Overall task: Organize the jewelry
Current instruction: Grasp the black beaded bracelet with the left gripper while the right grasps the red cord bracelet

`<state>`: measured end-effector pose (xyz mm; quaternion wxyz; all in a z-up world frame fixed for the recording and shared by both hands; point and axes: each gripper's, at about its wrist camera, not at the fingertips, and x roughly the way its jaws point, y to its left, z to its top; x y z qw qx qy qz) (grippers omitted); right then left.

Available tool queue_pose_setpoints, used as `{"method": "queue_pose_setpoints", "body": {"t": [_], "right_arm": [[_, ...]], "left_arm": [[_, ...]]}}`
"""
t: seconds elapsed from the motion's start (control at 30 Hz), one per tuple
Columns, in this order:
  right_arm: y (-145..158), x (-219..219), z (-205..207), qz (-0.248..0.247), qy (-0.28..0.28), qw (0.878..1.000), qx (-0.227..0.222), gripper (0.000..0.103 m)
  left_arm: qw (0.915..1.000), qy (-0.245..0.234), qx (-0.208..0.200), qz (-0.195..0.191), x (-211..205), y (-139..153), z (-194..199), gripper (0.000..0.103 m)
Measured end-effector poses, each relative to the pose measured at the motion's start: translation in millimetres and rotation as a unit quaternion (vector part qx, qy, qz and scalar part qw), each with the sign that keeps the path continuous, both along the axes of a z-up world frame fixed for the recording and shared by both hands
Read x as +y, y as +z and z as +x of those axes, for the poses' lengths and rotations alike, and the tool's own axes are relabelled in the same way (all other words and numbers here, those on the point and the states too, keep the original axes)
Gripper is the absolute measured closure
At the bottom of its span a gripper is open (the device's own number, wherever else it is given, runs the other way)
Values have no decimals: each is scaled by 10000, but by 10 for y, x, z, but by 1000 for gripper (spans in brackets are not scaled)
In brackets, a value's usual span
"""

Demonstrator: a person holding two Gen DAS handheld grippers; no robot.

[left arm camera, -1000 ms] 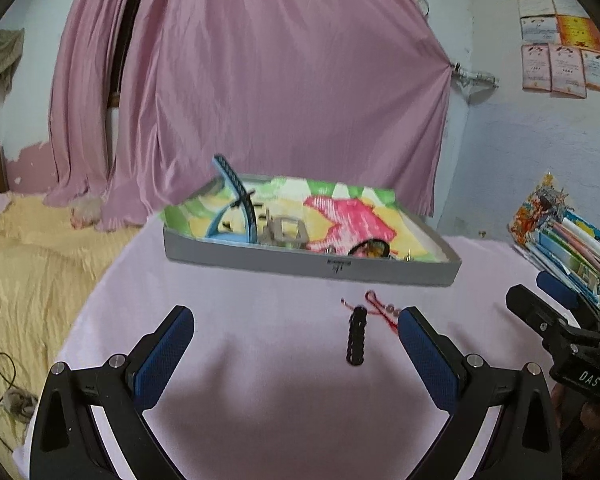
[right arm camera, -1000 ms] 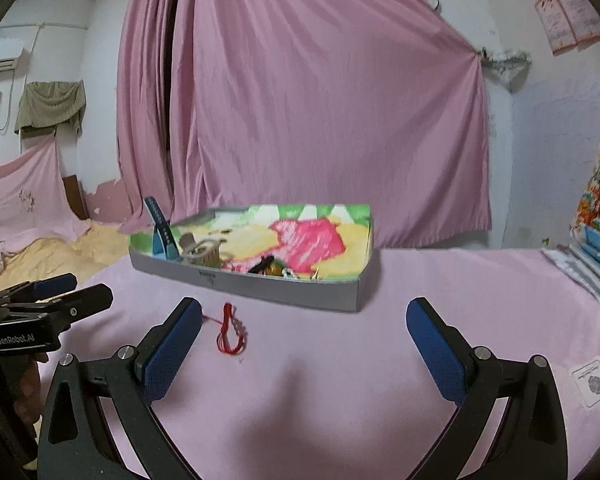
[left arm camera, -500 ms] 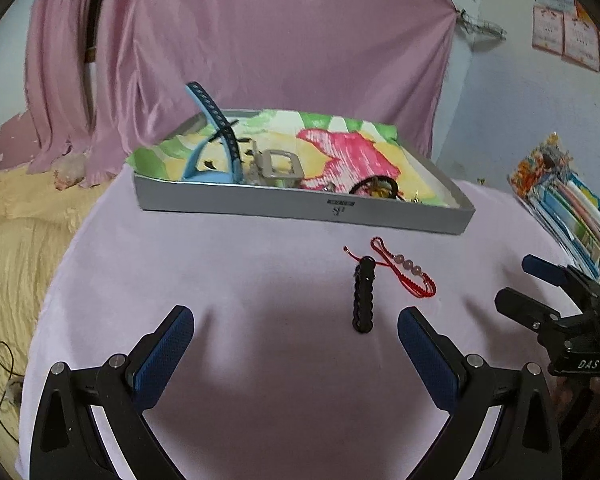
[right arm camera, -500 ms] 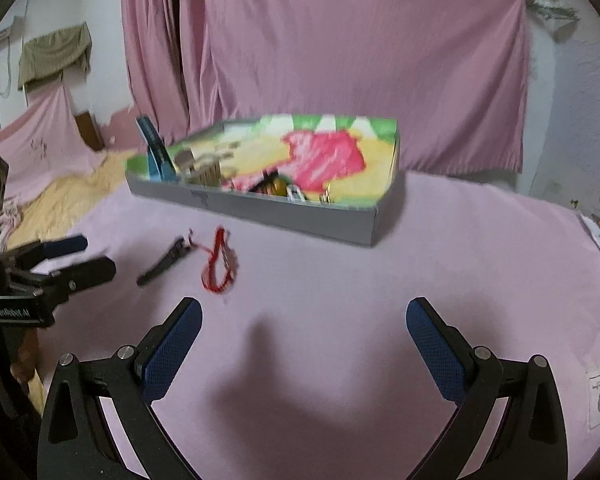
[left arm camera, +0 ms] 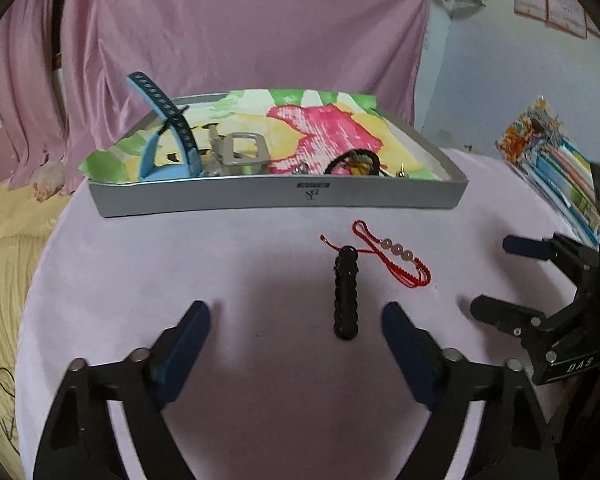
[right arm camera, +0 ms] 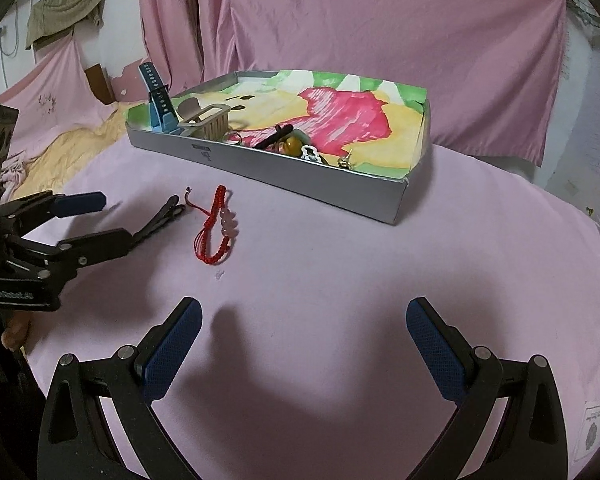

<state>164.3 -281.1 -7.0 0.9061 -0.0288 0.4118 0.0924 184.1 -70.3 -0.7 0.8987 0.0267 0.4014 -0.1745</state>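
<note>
Left wrist view. The left gripper [left arm camera: 296, 334] fills the bottom of the frame, its blue-padded fingers [left arm camera: 186, 344] spread wide apart, holding nothing and touching nothing. A black beaded bracelet [left arm camera: 346, 292] lies lengthwise on the pink tablecloth [left arm camera: 180, 264] at centre frame, between the lines of the two fingers and nearer the right-hand one, with clear cloth between it and both pads. A red cord bracelet [left arm camera: 392, 258] with pale pink beads lies just right of it; one thin red strand passes by the black bracelet's far end. Behind both, across the middle of the frame, stands a shallow grey tray [left arm camera: 276, 198] lined with a bright printed paper. It holds a blue perforated watch strap [left arm camera: 168, 128] standing up at its left end, a metal buckle-like piece [left arm camera: 242, 152] and a dark ring-shaped item [left arm camera: 354, 162] to the right. The right gripper [left arm camera: 500, 280] enters at the right edge, fingers parted.

Right wrist view. The right gripper [right arm camera: 300, 338] occupies the lower frame, fingers wide apart over bare cloth, empty. The red cord bracelet [right arm camera: 218, 226] lies left of centre. The left gripper [right arm camera: 108, 220], at the left edge, is parted, and the black bracelet [right arm camera: 162, 216] projects beyond its lower finger; contact cannot be determined. The tray [right arm camera: 300, 172] sits at upper centre.
</note>
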Motion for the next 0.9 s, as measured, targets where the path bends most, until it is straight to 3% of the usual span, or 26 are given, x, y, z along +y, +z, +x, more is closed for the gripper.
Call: {"method": "queue_pose_setpoints", "body": {"t": [0.07, 0.3, 0.47, 0.53, 0.7, 0.9], "right_arm": [[2, -7, 16, 5, 25, 10000, 20, 3], [-12, -9, 22, 95, 169, 9998, 96, 4], [-10, -25, 27, 124, 137, 9998, 107, 16], [-13, -36, 32, 135, 112, 9998, 116, 23], [-8, 8, 39, 51, 154, 9998, 114, 27], [1, 122, 92, -10, 312, 9994, 134, 37]], "left_arm": [[9999, -73, 28, 85, -37, -15, 21, 27], [9982, -416, 38, 431, -204, -16, 107, 53], [9974, -543, 23, 475, -260, -7, 134, 60], [9972, -579, 8, 475, -278, -3, 142, 66], [9966, -687, -8, 463, -317, 1, 143, 90], [9989, -395, 49, 238, -172, 2, 190, 91]]}}
